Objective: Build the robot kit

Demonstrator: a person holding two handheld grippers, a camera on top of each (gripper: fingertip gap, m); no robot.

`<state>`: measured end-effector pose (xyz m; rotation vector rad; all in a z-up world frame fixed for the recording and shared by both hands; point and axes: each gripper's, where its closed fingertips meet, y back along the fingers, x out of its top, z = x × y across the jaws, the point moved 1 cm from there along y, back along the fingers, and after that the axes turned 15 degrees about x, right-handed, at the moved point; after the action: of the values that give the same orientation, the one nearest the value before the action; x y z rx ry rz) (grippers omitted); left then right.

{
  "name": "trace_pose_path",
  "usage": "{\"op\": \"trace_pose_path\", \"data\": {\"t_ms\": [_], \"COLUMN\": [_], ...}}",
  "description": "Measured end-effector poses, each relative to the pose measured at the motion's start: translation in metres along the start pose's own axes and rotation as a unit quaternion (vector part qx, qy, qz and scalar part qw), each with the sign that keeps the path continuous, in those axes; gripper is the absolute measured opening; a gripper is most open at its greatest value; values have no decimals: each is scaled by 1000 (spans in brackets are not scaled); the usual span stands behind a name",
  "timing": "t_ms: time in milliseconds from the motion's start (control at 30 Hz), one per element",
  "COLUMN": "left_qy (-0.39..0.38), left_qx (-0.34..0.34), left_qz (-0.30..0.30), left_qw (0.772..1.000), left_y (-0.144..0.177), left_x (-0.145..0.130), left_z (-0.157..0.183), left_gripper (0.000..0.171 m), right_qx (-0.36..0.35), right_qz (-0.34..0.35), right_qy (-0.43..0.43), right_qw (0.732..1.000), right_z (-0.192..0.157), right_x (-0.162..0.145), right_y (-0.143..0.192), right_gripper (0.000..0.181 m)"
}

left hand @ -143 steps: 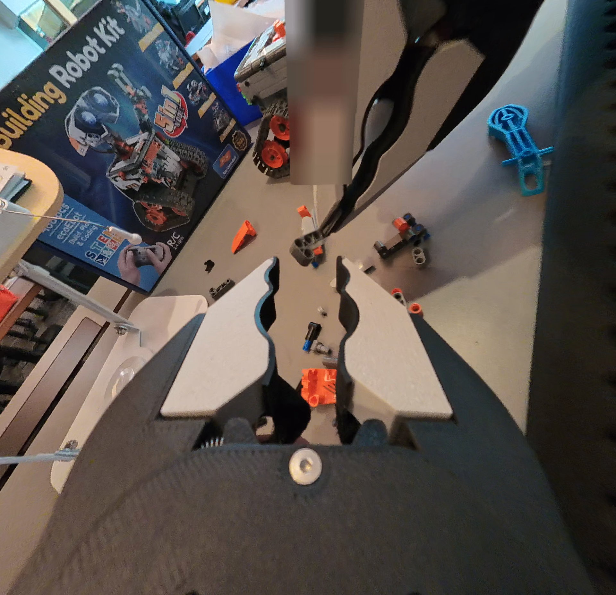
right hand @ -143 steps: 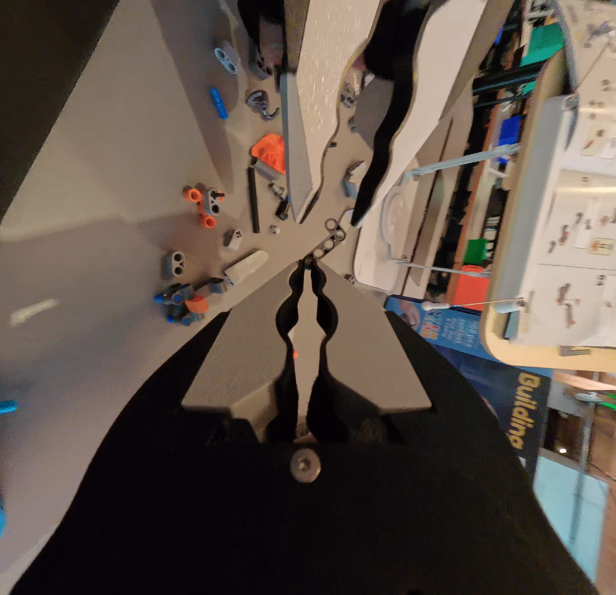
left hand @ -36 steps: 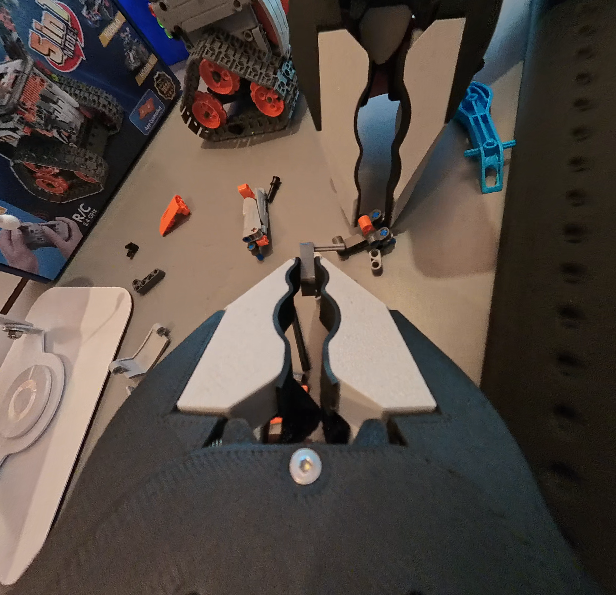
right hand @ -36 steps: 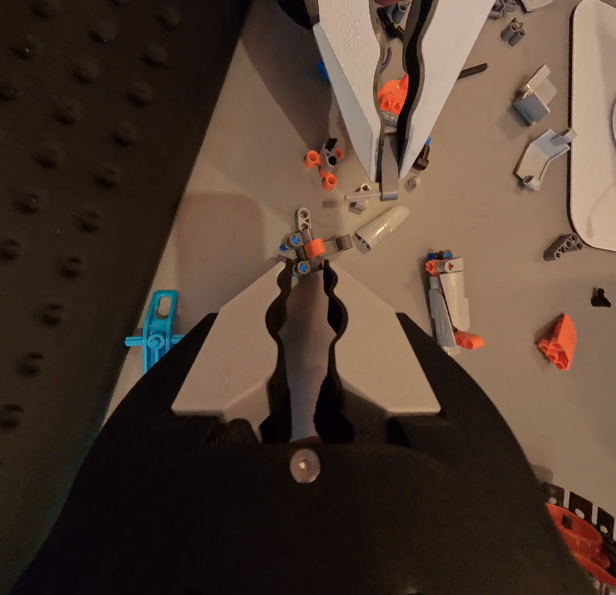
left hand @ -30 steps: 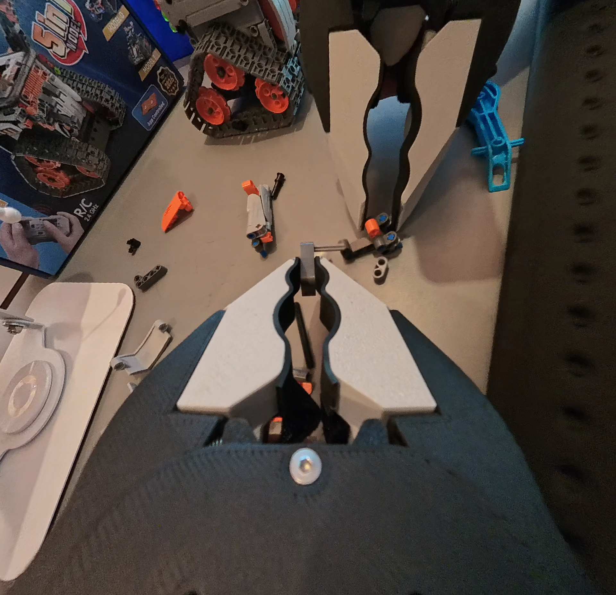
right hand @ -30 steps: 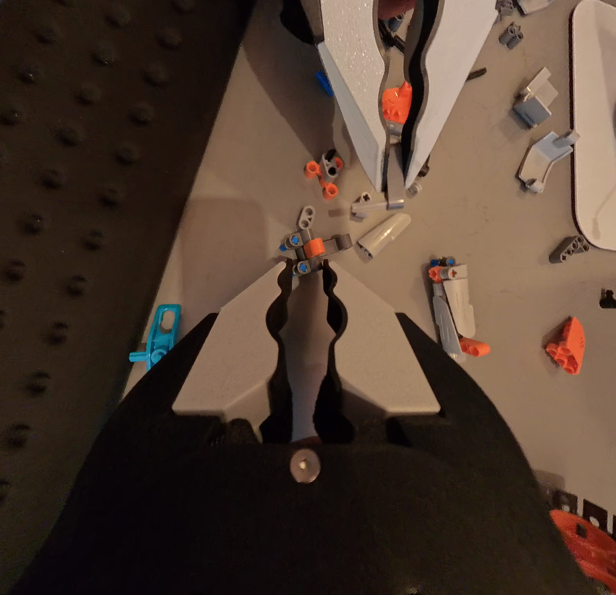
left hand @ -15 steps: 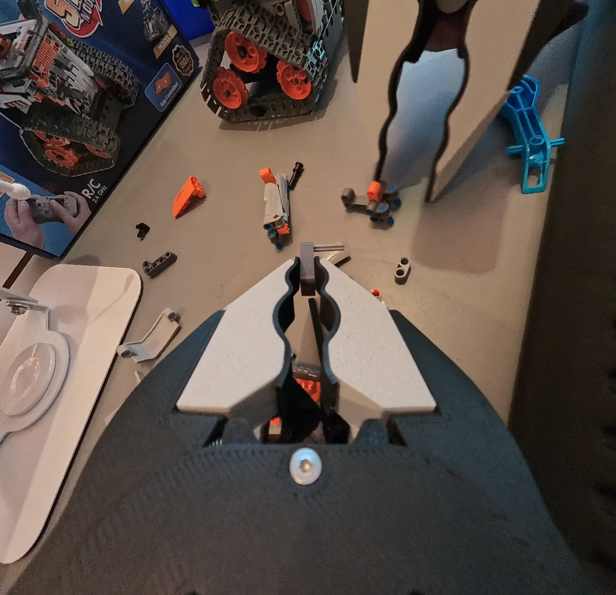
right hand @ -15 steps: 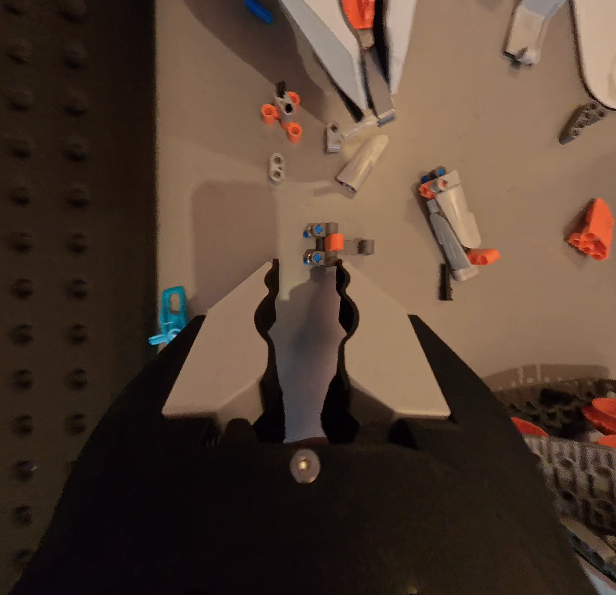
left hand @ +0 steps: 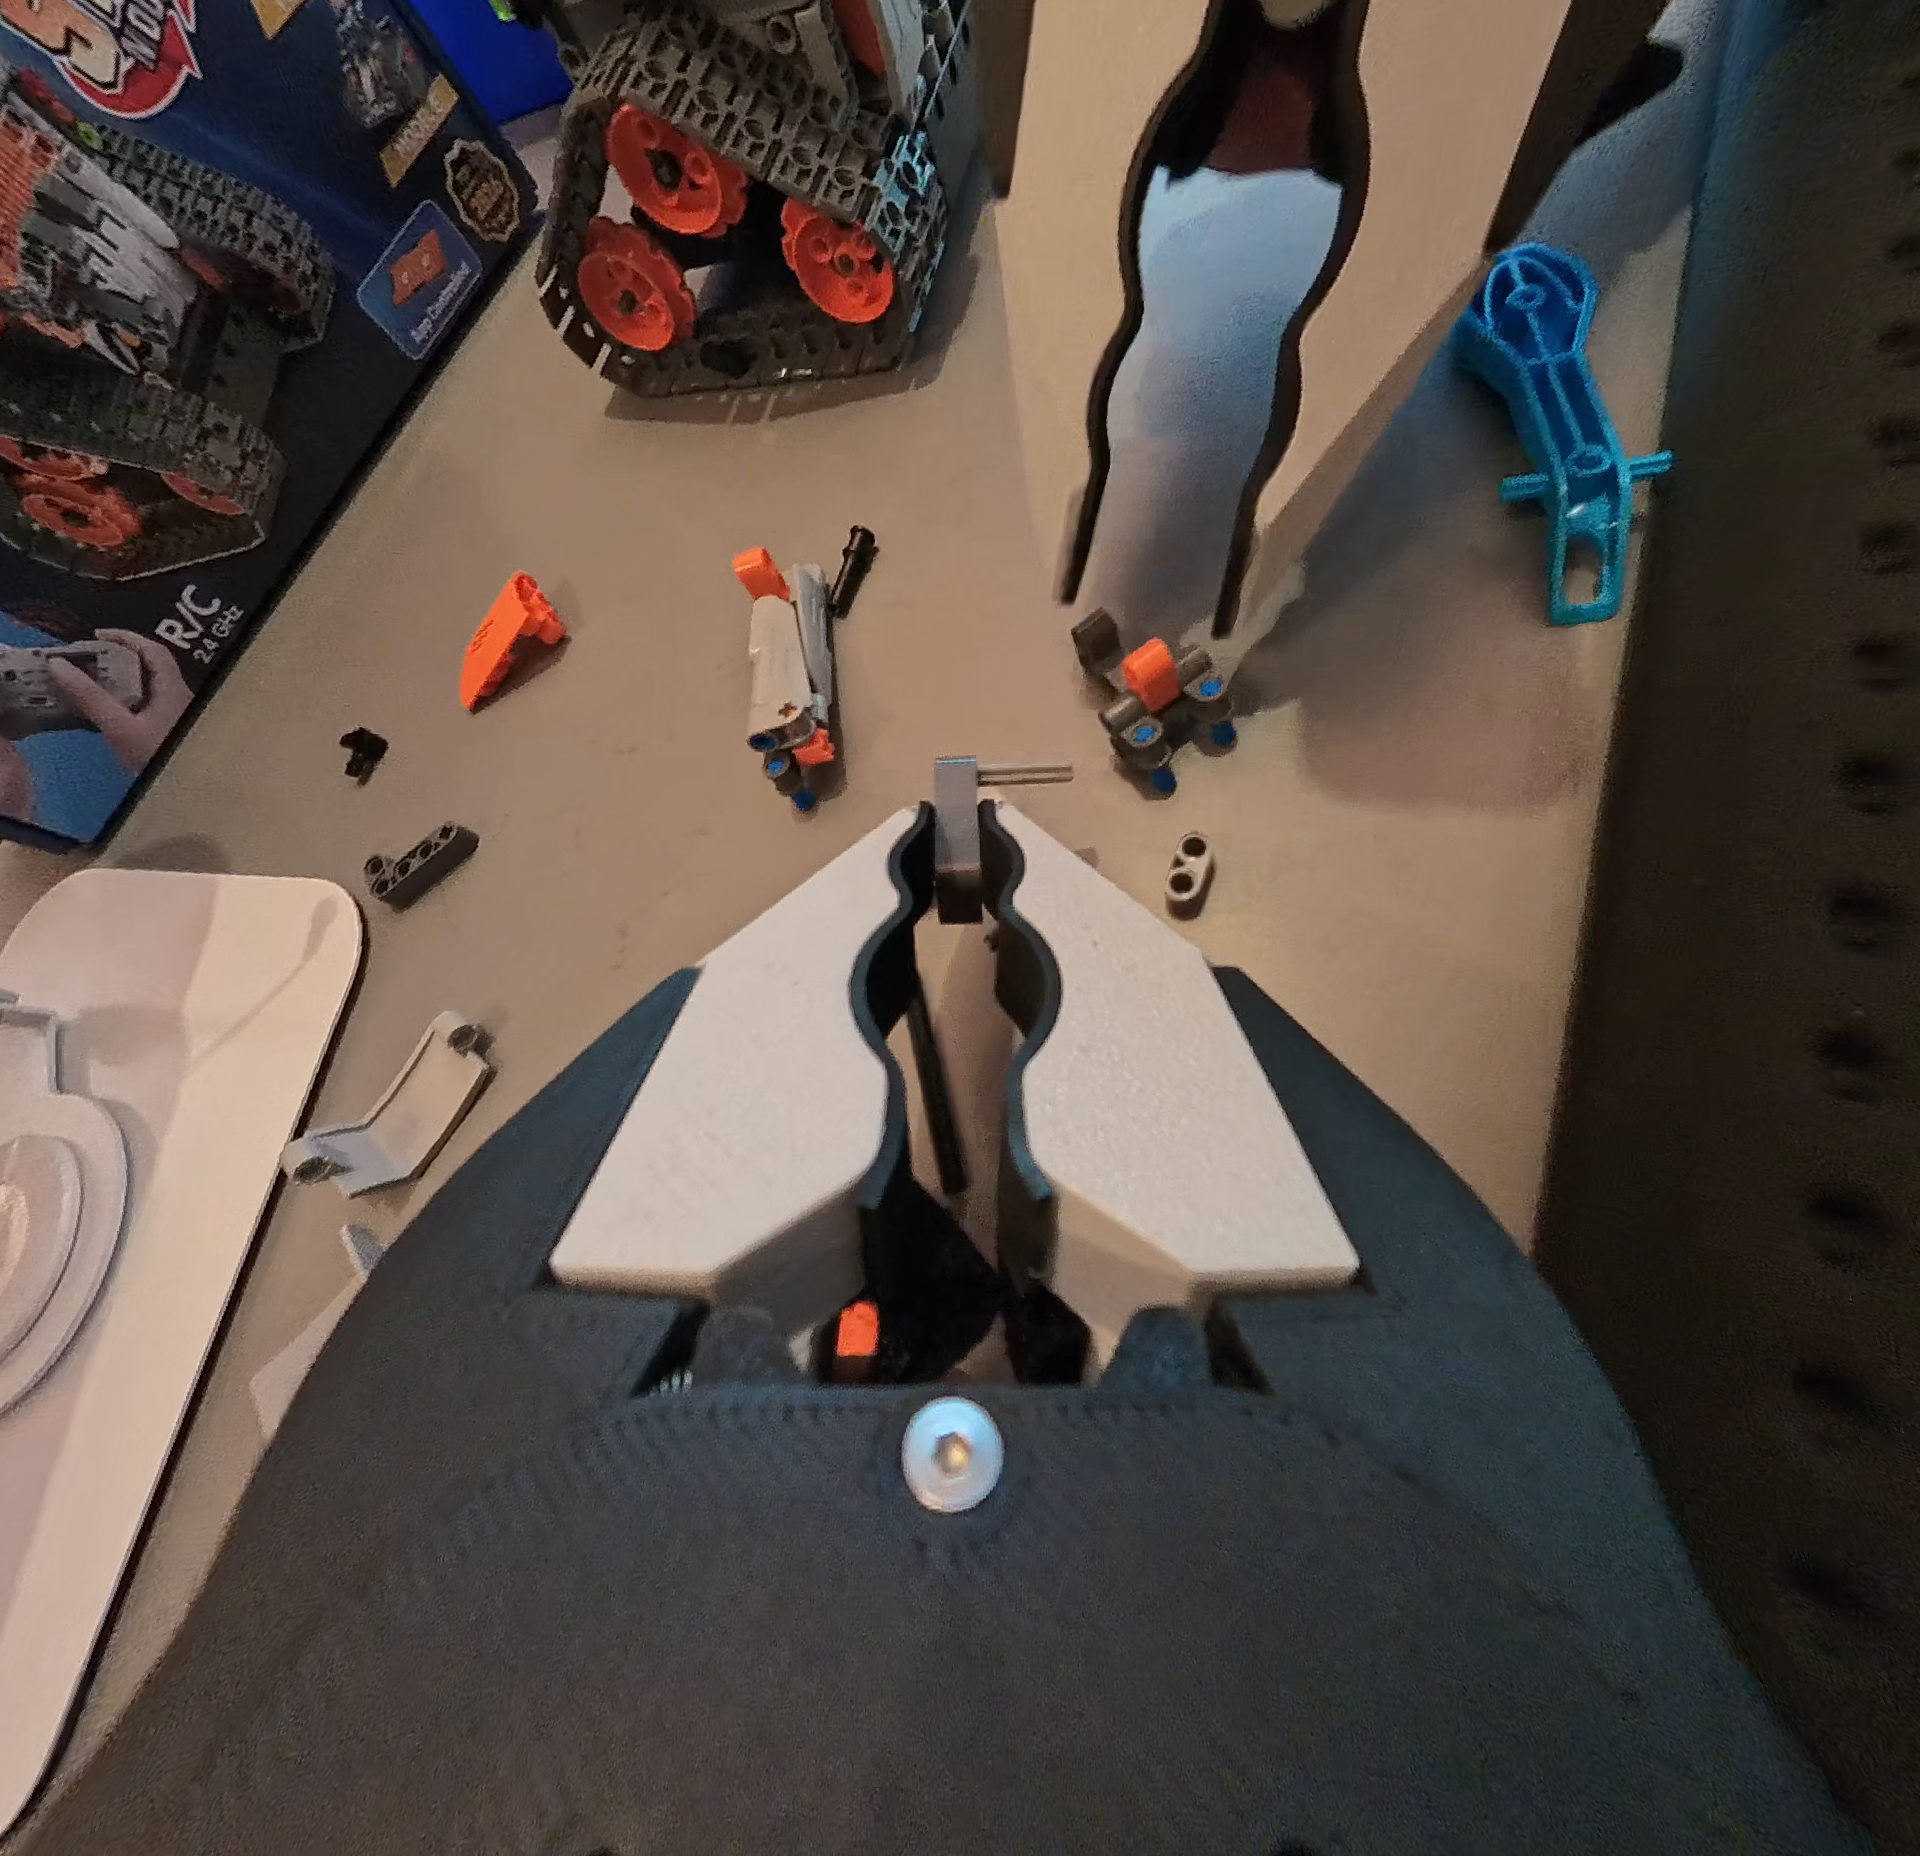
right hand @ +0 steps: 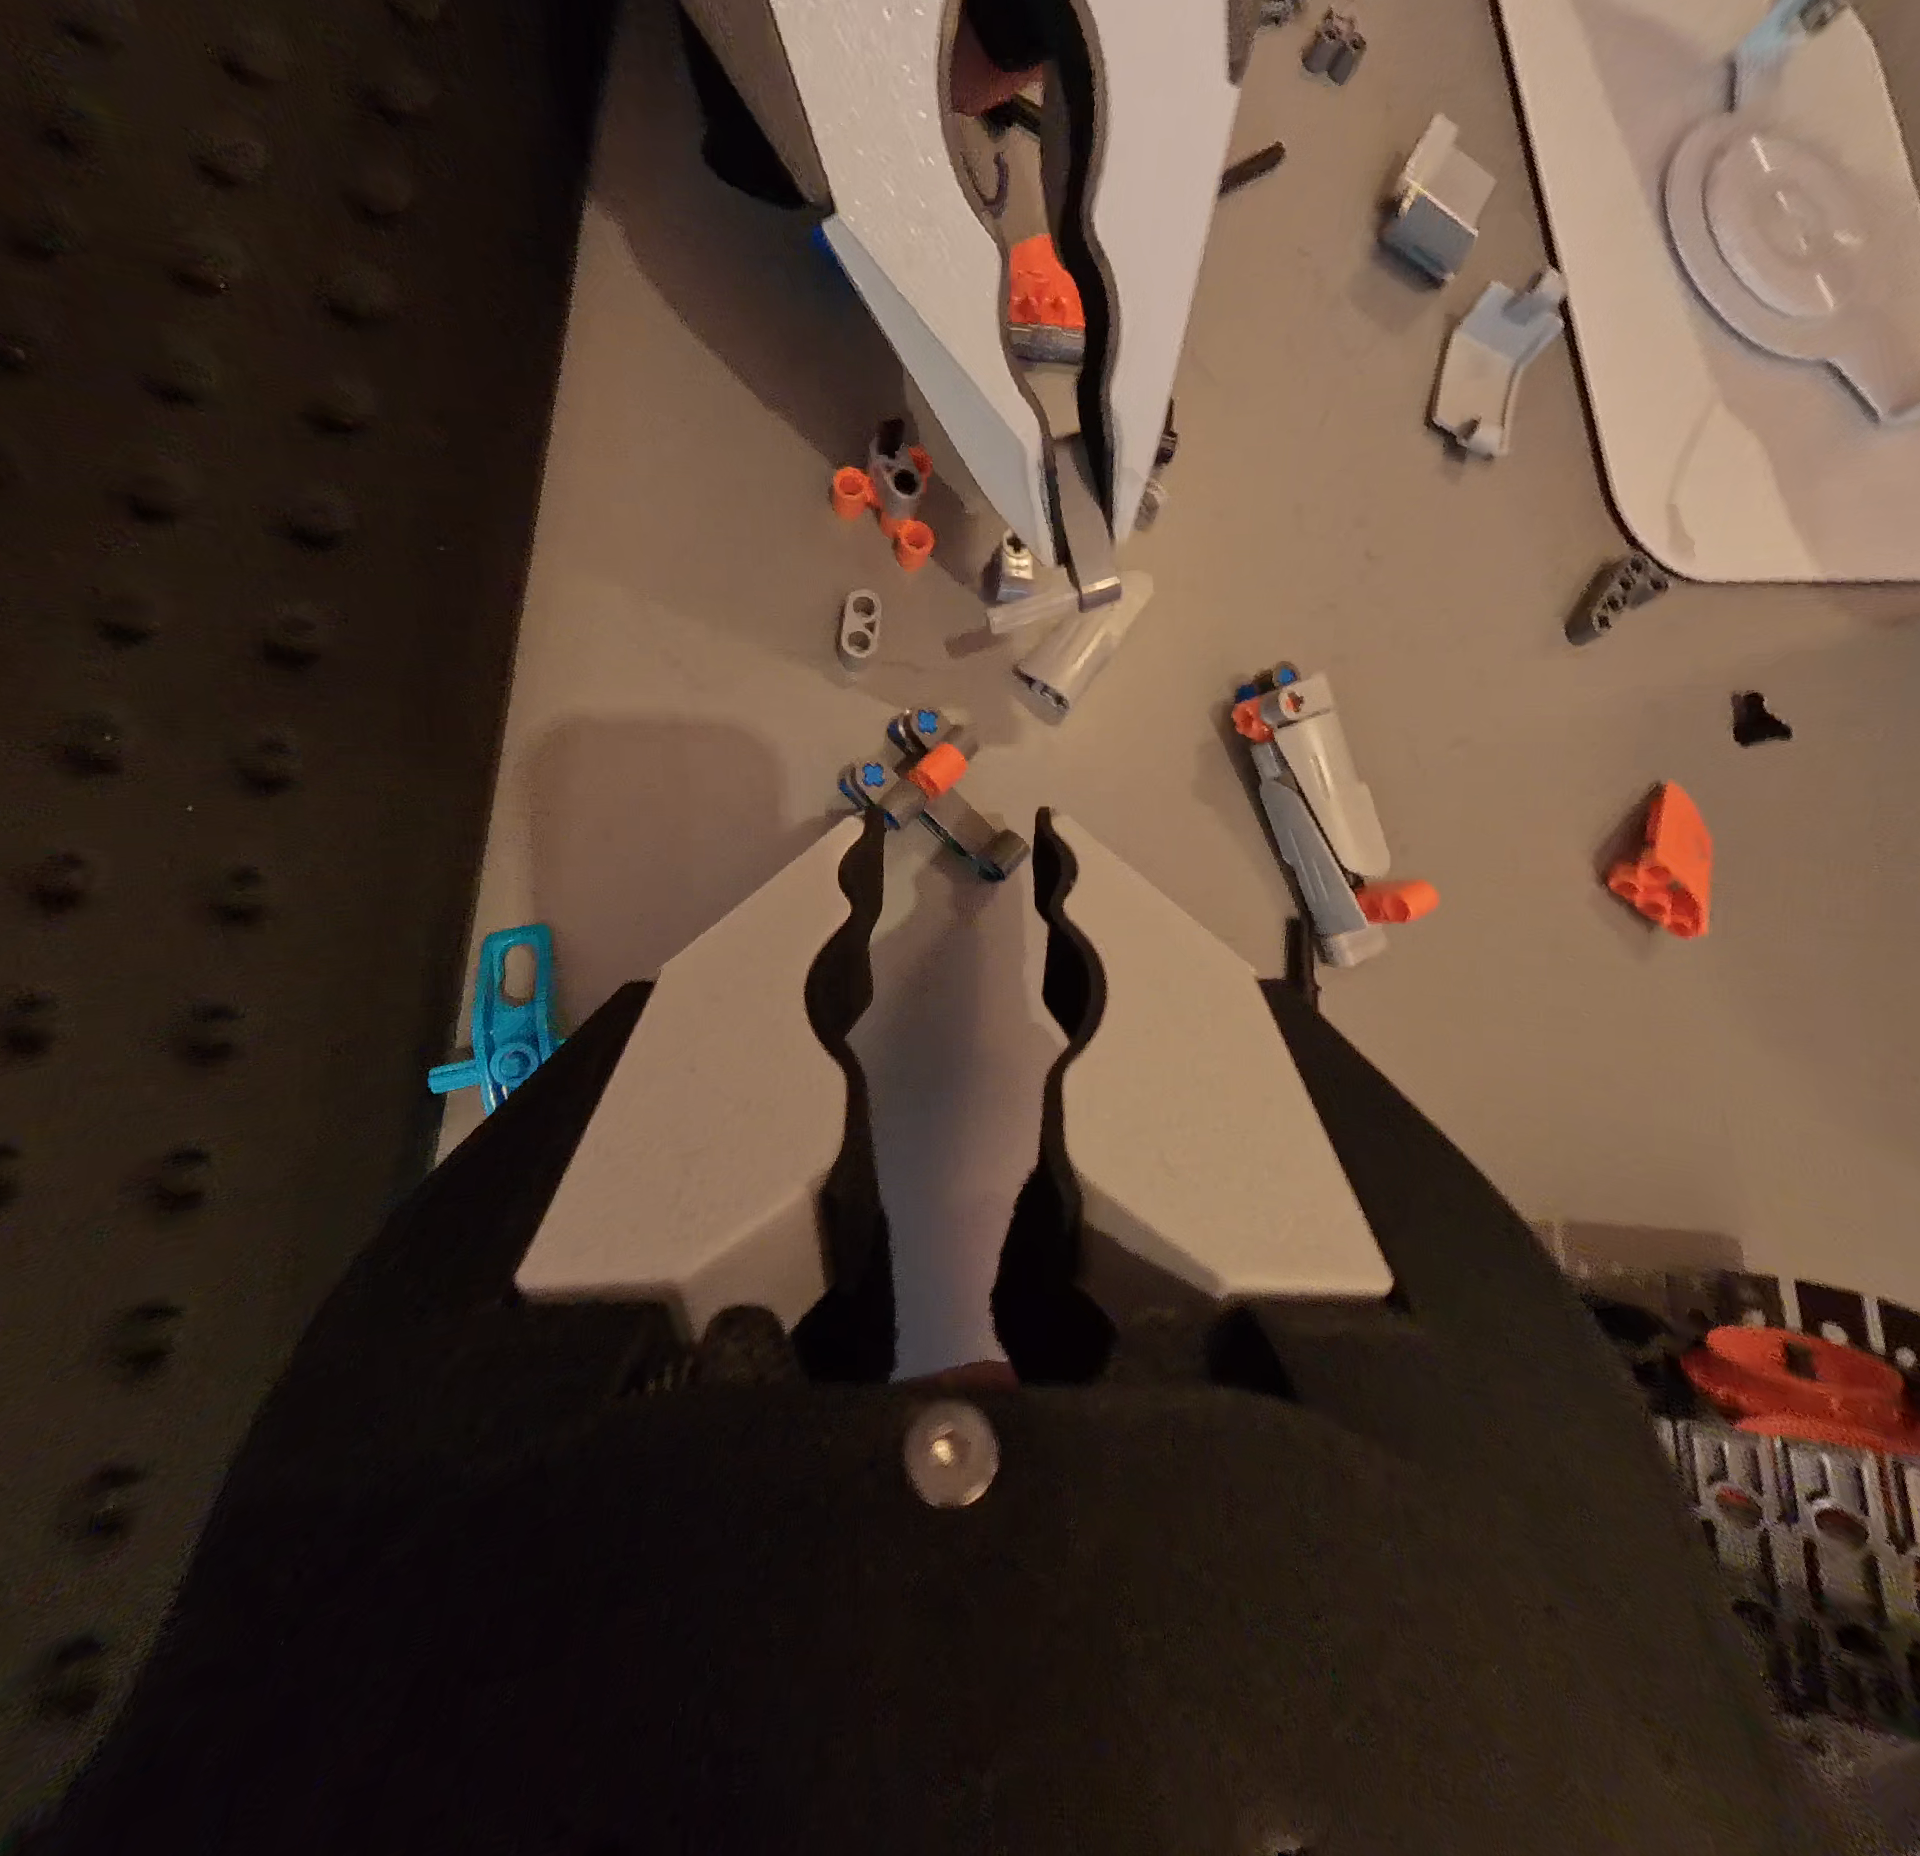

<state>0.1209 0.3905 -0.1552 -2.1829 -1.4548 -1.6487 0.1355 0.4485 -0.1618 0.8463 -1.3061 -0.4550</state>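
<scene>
My left gripper [left hand: 958,840] is shut on a small grey beam [left hand: 956,819] with a thin axle sticking out to its right. It also shows at the top of the right wrist view [right hand: 1081,549], holding the grey beam [right hand: 1091,570]. My right gripper [right hand: 956,824] is open and empty. Its tips stand just short of a small grey assembly with an orange sleeve and blue pins [right hand: 925,778], which lies on the grey table. In the left wrist view the right gripper [left hand: 1148,601] hangs open over that assembly [left hand: 1153,694].
A tracked robot model [left hand: 748,217] and its printed box [left hand: 156,300] stand at the back left. A blue lever tool [left hand: 1548,424] lies by a dark studded mat [left hand: 1766,871]. Also on the table are a white-and-grey assembly [left hand: 790,663], an orange wedge [left hand: 509,643], a grey two-hole connector [left hand: 1188,861] and a white board [left hand: 156,1131]. The gap from one gripper's tips to the other's is roughly 6 centimetres.
My right gripper has opened and drawn back, leaving the orange-and-grey assembly on the table. The left gripper's axle piece has come away from that assembly. The left gripper stays shut on its beam.
</scene>
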Motion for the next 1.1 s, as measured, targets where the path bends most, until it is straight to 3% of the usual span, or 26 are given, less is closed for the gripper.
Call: {"op": "trace_pose_path", "data": {"t_ms": [467,633,1100], "left_qy": [12,23,38], "left_qx": [20,20,14], "left_qz": [-22,-27,-41], "left_qw": [1000,999,998], "left_y": [-9,-14,-19], "left_x": [2,4,2], "left_z": [-1,0,4], "left_gripper": [6,6,6], "right_qx": [-25,-37,-27], "right_qz": [13,12,9], "right_qy": [-1,-11,-8], "right_qw": [1000,999,1000], "right_z": [9,15,12], "right_x": [13,9,4], "right_y": [-24,-18,-24], "right_gripper": [24,33,22]}}
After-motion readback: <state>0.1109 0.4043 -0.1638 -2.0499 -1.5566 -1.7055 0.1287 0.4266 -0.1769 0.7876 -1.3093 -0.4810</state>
